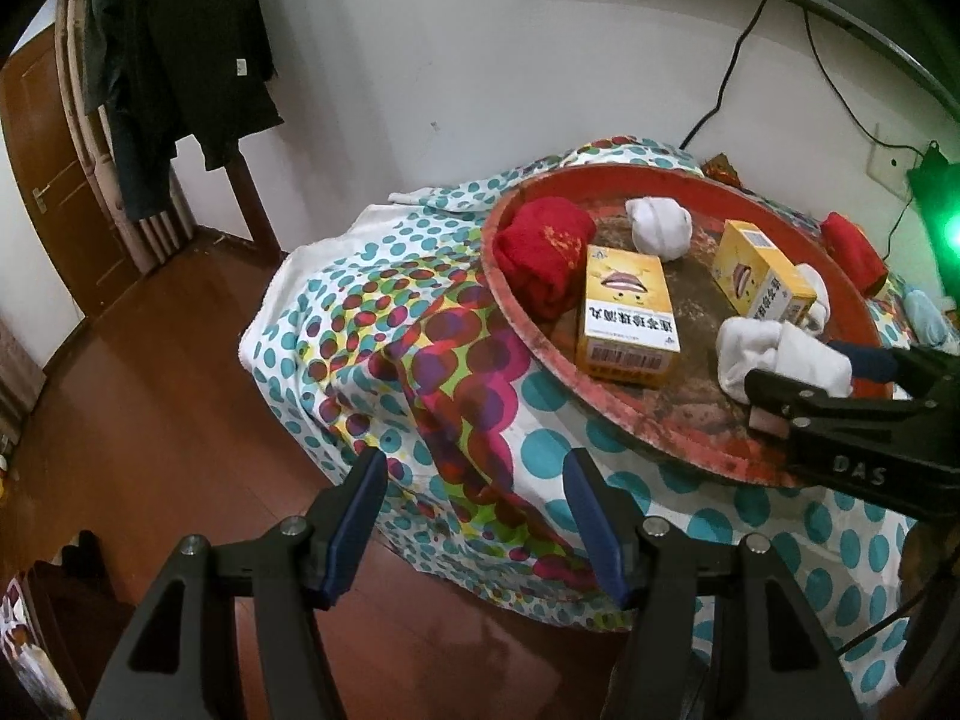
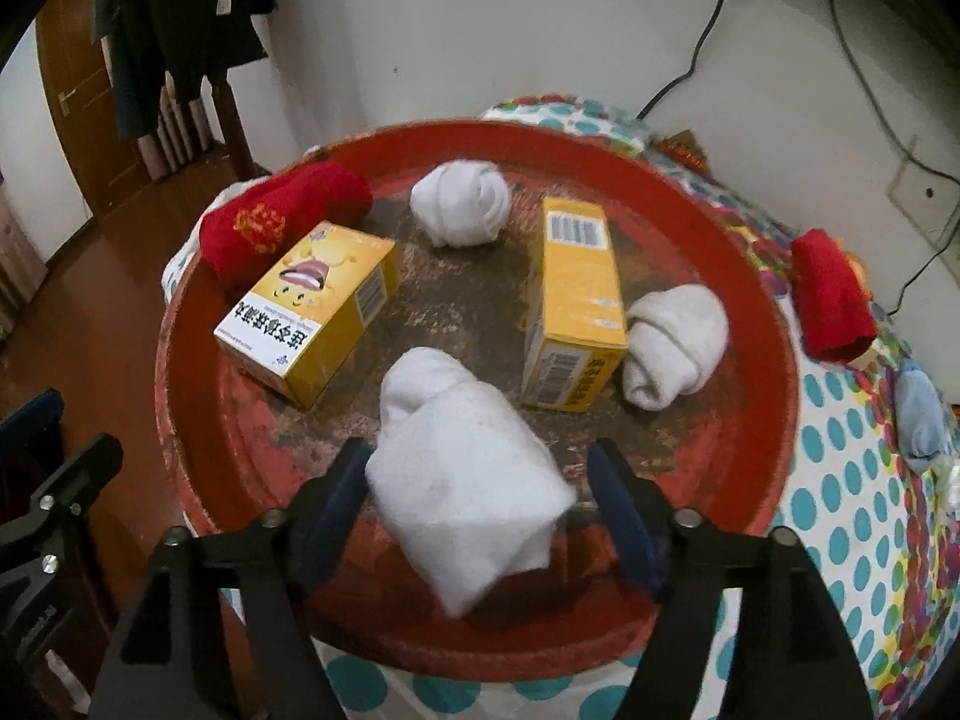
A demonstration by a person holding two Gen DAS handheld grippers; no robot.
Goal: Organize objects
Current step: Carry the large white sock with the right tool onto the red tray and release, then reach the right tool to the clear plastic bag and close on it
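Observation:
A round red tray point(image 2: 192, 360) point(image 1: 510, 300) lies on a dotted cloth. In it are two yellow boxes point(image 2: 309, 306) point(image 2: 573, 300), a red sock roll point(image 2: 282, 219) and three white sock rolls. My right gripper point(image 2: 480, 498) point(image 1: 798, 372) stands open around the nearest white roll point(image 2: 468, 480) point(image 1: 780, 354); its fingers flank the roll with gaps on both sides. My left gripper point(image 1: 474, 516) is open and empty, low by the cloth's front edge, left of the tray.
A second red sock roll point(image 2: 831, 294) and a pale blue one point(image 2: 921, 414) lie on the cloth right of the tray. Cables hang on the white wall behind. A dark coat on a rack point(image 1: 174, 60) and a wooden door stand at left over the wood floor.

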